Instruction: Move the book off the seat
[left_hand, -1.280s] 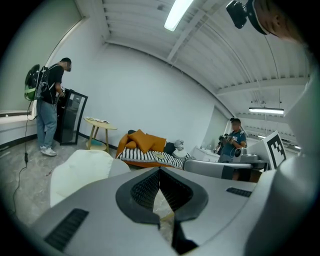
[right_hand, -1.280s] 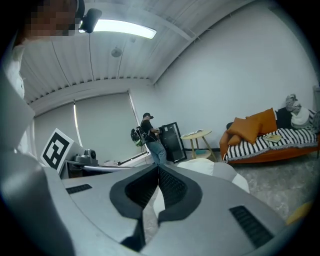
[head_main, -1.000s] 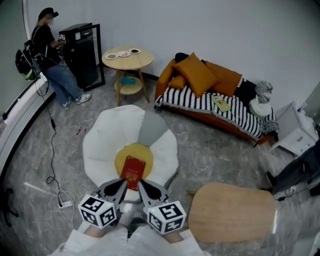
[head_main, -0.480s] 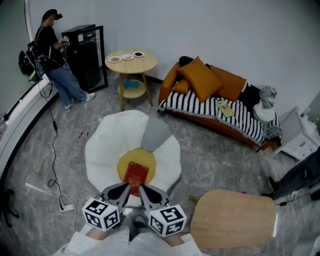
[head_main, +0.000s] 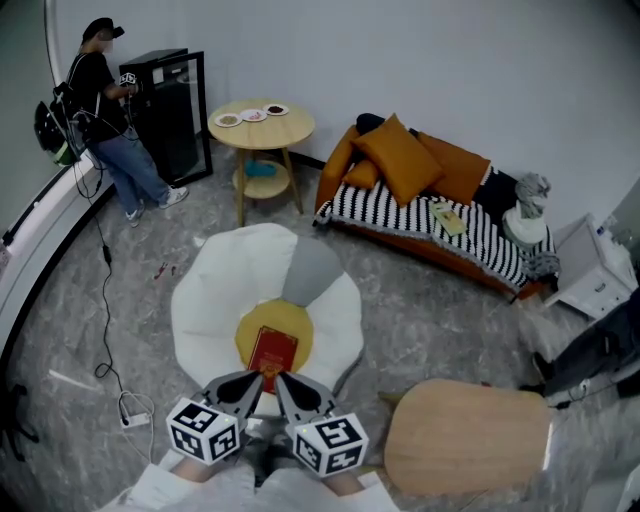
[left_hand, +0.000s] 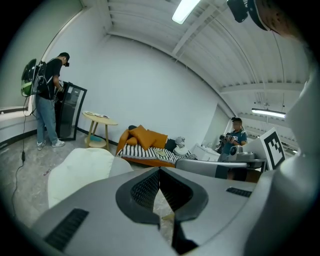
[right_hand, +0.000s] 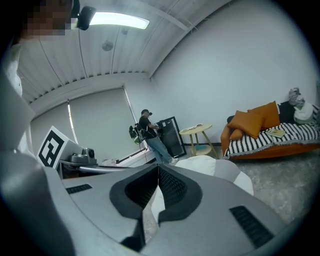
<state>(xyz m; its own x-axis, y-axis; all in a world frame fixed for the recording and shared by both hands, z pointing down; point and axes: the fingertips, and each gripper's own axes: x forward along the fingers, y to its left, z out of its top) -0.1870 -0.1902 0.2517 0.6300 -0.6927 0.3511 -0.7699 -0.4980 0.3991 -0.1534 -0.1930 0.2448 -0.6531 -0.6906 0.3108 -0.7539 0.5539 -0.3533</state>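
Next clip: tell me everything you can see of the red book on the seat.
The red book is a slim, closed rectangle with a faint mark mid-cover, too small to read. It lies flat on the yellow round pad at the centre of the white seat, its long side running away from the person. Nothing holds it: the left gripper and right gripper, both shut, hover at its near end.

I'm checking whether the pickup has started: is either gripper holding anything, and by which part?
Nothing is held. The left gripper and right gripper have jaws shut and empty; the book lies on the seat.
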